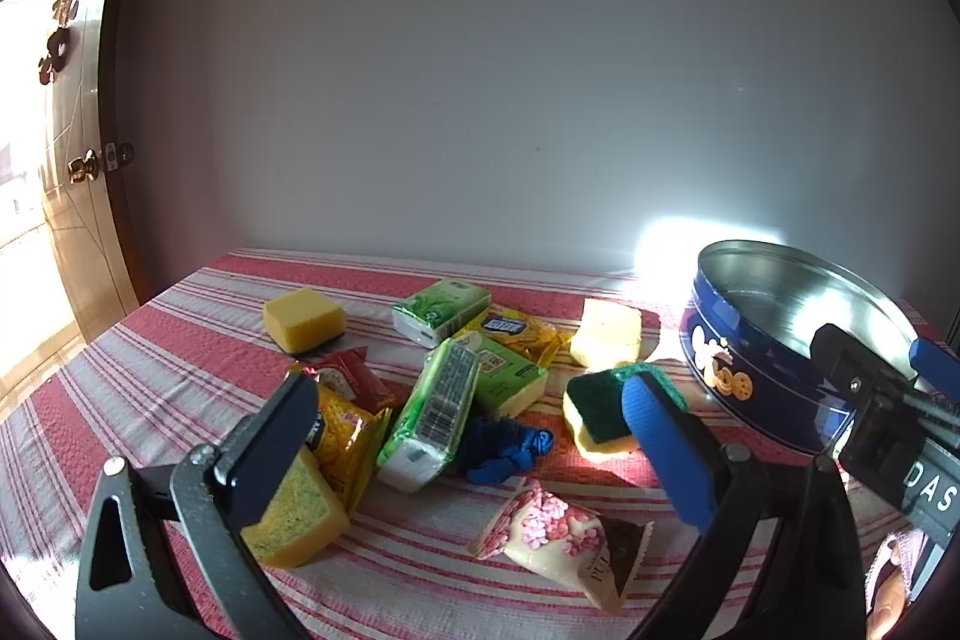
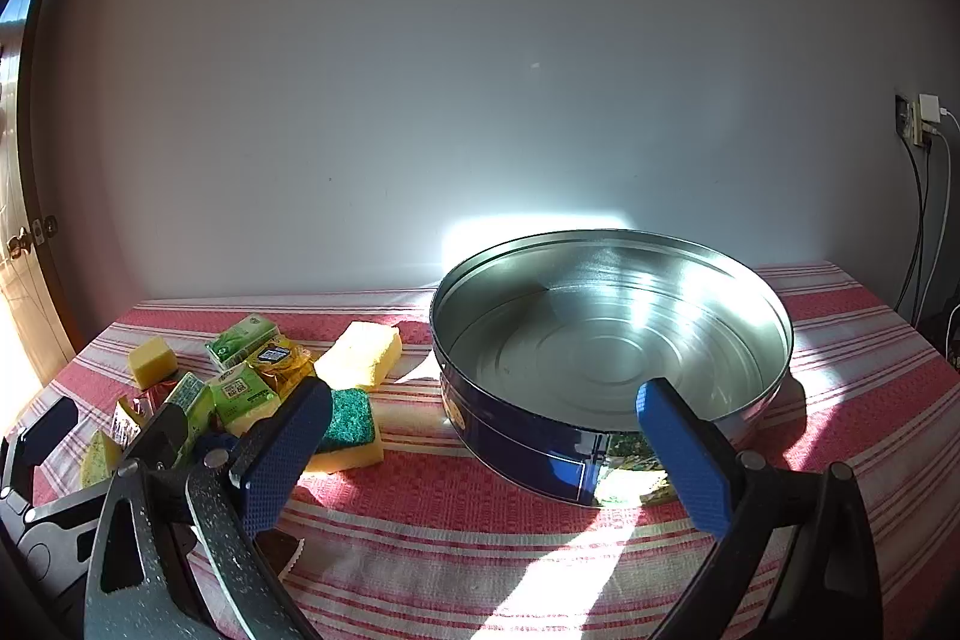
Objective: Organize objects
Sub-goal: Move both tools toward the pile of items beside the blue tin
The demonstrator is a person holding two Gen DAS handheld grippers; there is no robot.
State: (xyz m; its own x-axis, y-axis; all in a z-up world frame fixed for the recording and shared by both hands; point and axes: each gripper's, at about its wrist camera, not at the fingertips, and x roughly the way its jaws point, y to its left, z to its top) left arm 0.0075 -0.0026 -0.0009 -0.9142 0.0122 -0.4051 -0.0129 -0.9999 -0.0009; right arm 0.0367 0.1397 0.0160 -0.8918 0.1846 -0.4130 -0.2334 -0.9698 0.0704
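A pile of small items lies on the striped cloth. It holds yellow sponges, green tissue packs, a barcode tissue pack, a green-topped sponge, a blue cloth, snack packets and a floral packet. My left gripper hovers open over the pile, touching nothing. The round blue tin stands to the right, with nothing inside. My right gripper hangs open in front of the tin's near wall, its fingers empty. It also shows in the left wrist view, right gripper.
A white wall rises right behind the table. A wooden door stands open at the left. A wall socket with cables is at the far right. A bright patch of sunlight falls across the cloth before the tin.
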